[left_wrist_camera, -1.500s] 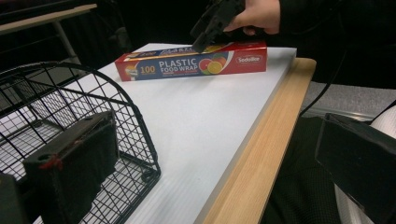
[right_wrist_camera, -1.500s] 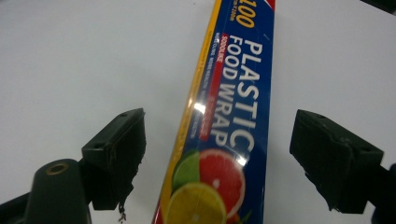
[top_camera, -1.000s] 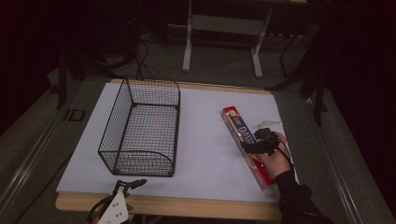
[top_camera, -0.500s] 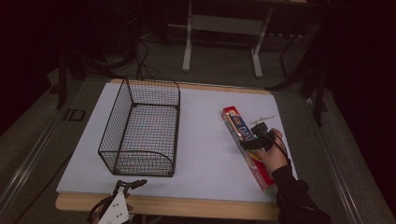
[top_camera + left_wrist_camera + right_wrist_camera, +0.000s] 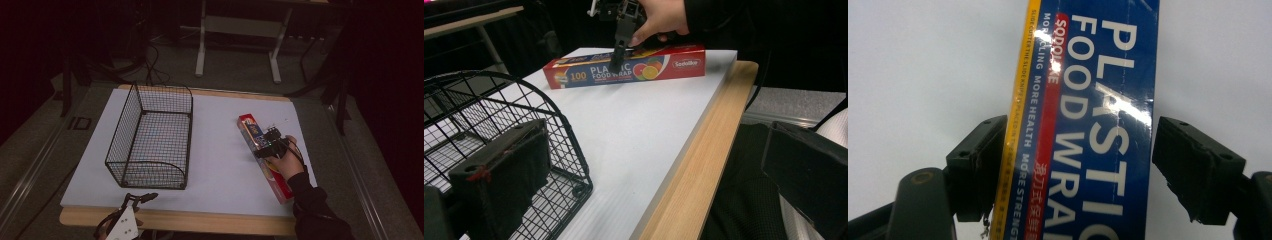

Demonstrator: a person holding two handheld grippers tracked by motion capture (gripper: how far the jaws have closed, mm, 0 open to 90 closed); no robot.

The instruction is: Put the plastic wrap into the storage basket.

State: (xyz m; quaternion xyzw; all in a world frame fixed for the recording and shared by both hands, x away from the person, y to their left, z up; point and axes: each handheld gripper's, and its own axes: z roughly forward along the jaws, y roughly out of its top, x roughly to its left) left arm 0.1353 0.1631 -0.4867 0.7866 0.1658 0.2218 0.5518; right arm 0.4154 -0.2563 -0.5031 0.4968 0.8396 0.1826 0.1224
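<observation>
1. The right gripper (image 5: 267,142) sits over the food wrap box (image 5: 250,131), held by the person's right hand (image 5: 282,162).
2. In the right gripper view its two black jaws stand one on each side of the box (image 5: 1088,125). One jaw touches the yellow edge. The other has a small gap beside the box, so the jaws are spread wide and not squeezing it.
3. The long red and blue box lies flat on the white table top (image 5: 220,150), near the right side.
4. The left gripper (image 5: 125,222) hangs low at the near edge of the table. Its jaws are far apart in its own view.
5. A black wire basket (image 5: 150,137) stands on the left part of the table, well apart from the box.
</observation>
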